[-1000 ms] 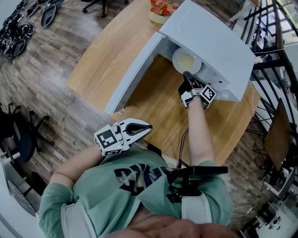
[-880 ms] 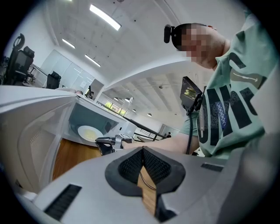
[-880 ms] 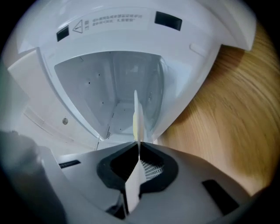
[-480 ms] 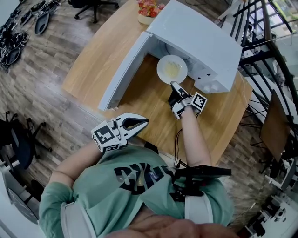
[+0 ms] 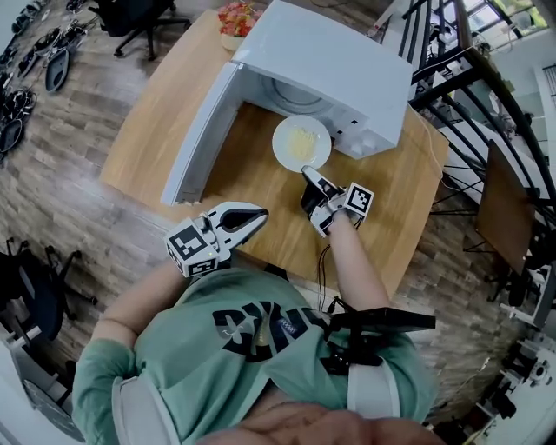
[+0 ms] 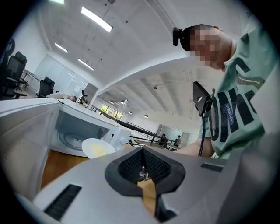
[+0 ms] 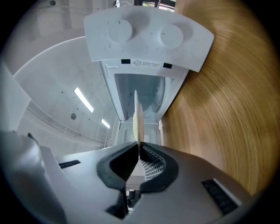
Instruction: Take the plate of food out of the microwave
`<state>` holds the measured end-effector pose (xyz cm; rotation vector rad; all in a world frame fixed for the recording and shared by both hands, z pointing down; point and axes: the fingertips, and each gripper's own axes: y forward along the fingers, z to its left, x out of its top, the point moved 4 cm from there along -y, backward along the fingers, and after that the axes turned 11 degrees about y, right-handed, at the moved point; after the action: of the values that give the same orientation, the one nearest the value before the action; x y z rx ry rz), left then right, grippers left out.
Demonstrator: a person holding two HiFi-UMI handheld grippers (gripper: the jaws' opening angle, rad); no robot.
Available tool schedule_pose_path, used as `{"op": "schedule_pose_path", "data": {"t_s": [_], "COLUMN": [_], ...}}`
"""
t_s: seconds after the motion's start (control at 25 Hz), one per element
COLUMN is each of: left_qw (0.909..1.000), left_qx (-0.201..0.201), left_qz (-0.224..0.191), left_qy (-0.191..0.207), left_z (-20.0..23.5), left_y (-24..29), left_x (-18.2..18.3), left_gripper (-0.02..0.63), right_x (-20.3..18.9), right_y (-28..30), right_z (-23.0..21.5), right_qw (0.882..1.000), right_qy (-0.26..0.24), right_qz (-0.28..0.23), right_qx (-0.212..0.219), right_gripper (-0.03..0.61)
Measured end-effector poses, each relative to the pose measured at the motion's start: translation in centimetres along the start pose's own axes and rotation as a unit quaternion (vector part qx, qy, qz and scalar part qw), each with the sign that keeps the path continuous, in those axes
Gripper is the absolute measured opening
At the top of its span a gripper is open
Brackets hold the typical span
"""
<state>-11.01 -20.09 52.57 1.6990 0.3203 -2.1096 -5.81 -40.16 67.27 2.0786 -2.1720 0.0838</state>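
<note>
A white plate (image 5: 301, 143) with pale yellow food hangs just outside the mouth of the white microwave (image 5: 334, 54), above the wooden table (image 5: 395, 195). My right gripper (image 5: 309, 178) is shut on the plate's near rim. In the right gripper view the plate (image 7: 137, 120) runs edge-on out from between the jaws of the right gripper (image 7: 138, 151), with the microwave (image 7: 144, 41) behind it. My left gripper (image 5: 254, 217) is held near my chest at the table's front edge, shut, with nothing in it. The left gripper view shows the left gripper (image 6: 142, 158) and the plate (image 6: 98, 148) beyond it.
The microwave door (image 5: 200, 130) stands swung wide to the left over the table. A bowl of red and orange food (image 5: 235, 17) sits behind the microwave. Office chairs (image 5: 130, 13) stand on the wood floor at the left, and a black railing (image 5: 460, 69) at the right.
The plate has come out of the microwave cavity toward me, held in my right gripper, which drew back. My left gripper has shifted slightly.
</note>
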Motion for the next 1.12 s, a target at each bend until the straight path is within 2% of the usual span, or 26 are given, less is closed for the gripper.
{"op": "schedule_pose_path", "data": {"t_s": [0.48,0.88,1.12], "left_qw": [0.9991,0.9966,0.9953], "left_qx": [-0.043,-0.081,-0.094], "left_qz": [0.002,0.012,0.021], "left_qy": [-0.003,0.003,-0.006], "left_z": [-1.5,-2.7,-3.4], "left_y": [5.9,10.3,12.5], "left_x": [0.8,1.2,0.7], "left_gripper": [0.003,0.003,0.003], "right_x": [-0.4,0.7,1.4], "right_y": [-8.2,-13.2,-16.1], "right_z": [1.1,2.1,2.4], "right_qw": [1.0,0.999,0.997], "right_qy": [-0.009,-0.01,-0.006], "right_qz": [-0.013,-0.047,-0.068], "right_qx": [-0.003,0.013,0.02], "right_gripper": [0.017,0.017,0.017]}}
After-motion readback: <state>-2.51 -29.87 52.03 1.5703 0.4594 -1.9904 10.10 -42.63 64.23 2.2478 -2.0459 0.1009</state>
